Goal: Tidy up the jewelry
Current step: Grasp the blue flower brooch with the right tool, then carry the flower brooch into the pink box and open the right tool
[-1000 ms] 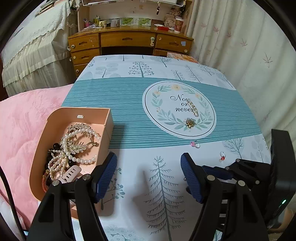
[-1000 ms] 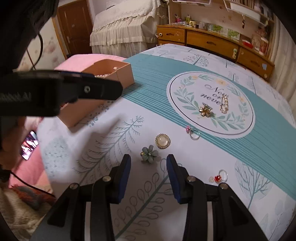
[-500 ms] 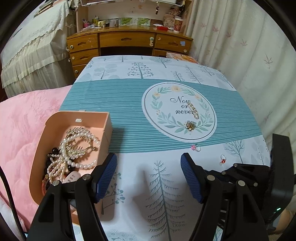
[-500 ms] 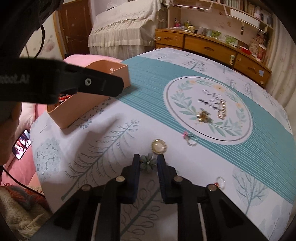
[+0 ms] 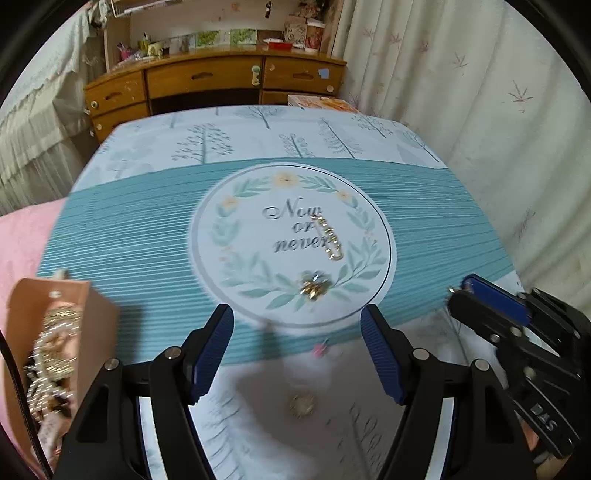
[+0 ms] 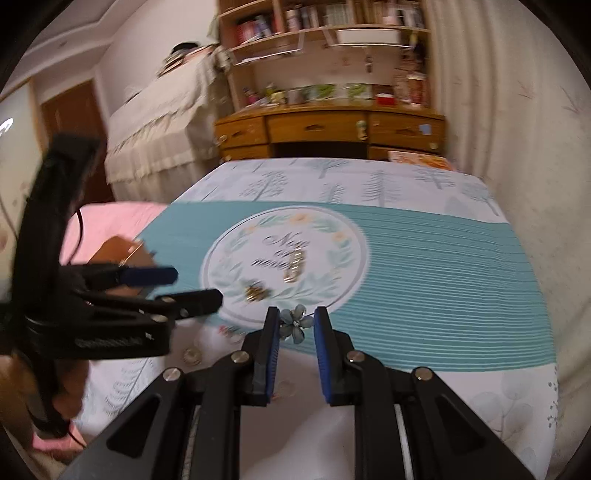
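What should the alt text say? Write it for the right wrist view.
The right gripper pinches a small grey-blue flower brooch between its blue-padded fingers above a teal-and-white printed tablecloth. The open left gripper reaches in from the left.

A wooden desk with drawers [image 5: 207, 79] stands against the far wall, bookshelves [image 6: 325, 26] above it. Pale leaf-patterned curtains [image 5: 461, 103] hang to the right; a brown door [image 6: 74, 122] is at left. The light is warm and dim.
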`<state>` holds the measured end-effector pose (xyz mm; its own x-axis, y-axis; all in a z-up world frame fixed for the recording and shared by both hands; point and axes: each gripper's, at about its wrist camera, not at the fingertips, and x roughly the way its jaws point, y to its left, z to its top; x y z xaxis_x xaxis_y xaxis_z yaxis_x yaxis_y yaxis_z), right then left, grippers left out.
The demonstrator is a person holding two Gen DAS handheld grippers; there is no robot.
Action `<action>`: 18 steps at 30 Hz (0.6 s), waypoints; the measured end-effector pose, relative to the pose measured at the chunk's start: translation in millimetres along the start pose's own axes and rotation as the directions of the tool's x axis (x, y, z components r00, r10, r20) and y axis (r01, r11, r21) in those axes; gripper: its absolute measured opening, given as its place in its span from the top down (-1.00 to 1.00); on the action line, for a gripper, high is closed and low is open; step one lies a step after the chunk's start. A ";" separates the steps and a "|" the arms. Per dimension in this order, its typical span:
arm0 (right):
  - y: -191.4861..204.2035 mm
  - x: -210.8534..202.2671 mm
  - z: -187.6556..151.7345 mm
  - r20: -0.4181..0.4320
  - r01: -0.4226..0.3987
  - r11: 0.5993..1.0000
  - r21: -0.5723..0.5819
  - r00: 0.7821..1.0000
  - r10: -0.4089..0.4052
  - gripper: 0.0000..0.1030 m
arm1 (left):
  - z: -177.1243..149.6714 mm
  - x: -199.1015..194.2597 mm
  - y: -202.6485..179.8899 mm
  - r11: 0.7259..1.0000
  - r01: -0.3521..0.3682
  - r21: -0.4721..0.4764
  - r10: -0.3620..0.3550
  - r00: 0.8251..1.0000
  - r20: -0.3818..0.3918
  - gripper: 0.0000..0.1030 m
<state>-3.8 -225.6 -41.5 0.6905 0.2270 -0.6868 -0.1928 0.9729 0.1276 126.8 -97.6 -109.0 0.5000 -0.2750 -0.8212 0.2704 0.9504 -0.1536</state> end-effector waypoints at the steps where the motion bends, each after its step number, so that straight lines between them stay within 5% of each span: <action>1: -5.5 0.1 0.2 0.002 -0.001 1.000 0.012 1.000 0.001 0.64 | 1.1 4.2 -2.3 1.000 -0.002 0.000 0.002 1.000 -0.004 -0.30; 14: -32.2 10.9 -6.0 -0.012 -0.032 0.997 0.076 0.999 0.033 0.64 | 9.9 42.0 -18.7 0.999 -0.046 -0.002 0.046 0.997 -0.066 0.68; 18: -34.4 13.5 -6.8 -0.018 -0.039 0.996 0.084 0.999 0.041 0.64 | 10.1 42.2 -19.5 0.999 -0.047 -0.004 0.046 0.997 -0.057 0.76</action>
<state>7.4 -256.3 -60.1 0.6692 0.2656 -0.6940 -0.1606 0.9635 0.2140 150.9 -129.2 -135.1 0.4646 -0.2220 -0.8573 0.2434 0.9628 -0.1175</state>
